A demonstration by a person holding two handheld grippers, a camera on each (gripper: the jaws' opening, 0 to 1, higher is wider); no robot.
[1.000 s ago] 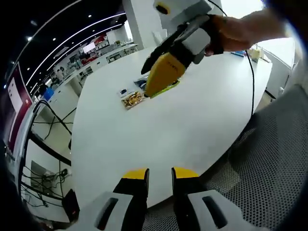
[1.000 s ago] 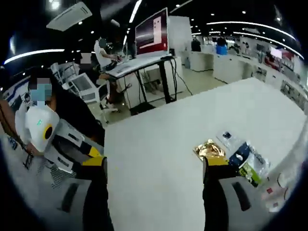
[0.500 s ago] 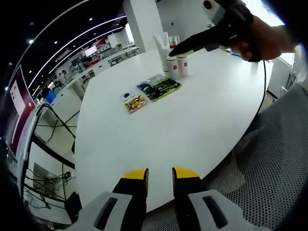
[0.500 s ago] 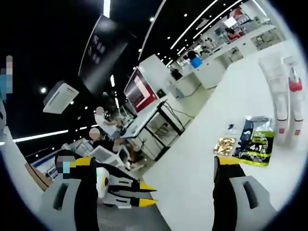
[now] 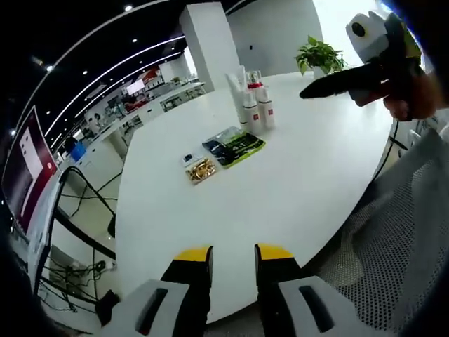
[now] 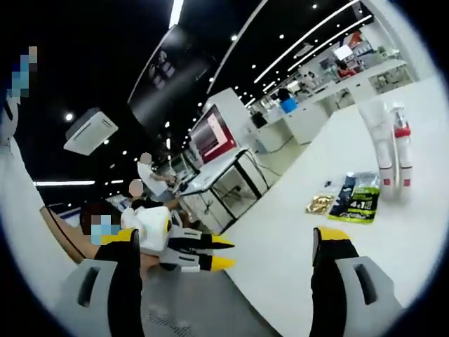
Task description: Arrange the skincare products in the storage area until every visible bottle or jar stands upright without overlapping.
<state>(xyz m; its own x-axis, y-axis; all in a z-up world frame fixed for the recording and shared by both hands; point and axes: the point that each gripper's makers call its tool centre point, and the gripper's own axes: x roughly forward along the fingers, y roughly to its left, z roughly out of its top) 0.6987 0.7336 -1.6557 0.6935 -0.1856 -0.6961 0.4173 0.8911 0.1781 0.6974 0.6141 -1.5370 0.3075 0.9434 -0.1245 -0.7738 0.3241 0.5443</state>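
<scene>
Taking the white table (image 5: 210, 232) as the landmark and reading from its left side across, a small gold sachet (image 5: 201, 168) lies flat near the table's middle, with a tiny dark-and-white packet (image 5: 188, 157) just beyond it. Just to the right of the sachet lies a larger dark-and-green pouch (image 5: 234, 144), also flat; it is sealed and what it holds cannot be made out. Further right and toward the table's far edge stands the cluster of skincare bottles (image 5: 252, 107): a tall white tube beside bottles with red caps and red labels, all upright and close together, whether touching I cannot tell. They seem grouped there as the storage spot, so the upright goal looks largely met for them, while the flat packets may not count as bottles or jars. The left gripper (image 5: 233, 255) hangs low over the near edge of the table, its yellow-tipped jaws a narrow gap apart and holding nothing. At the far right, the right gripper (image 5: 344, 78) is held high above the table in a hand (image 5: 414, 95), well apart from the bottles; in the right gripper view its jaws stand wide apart and empty, aimed across the room with the bottles (image 6: 391, 144) off to one side.
</scene>
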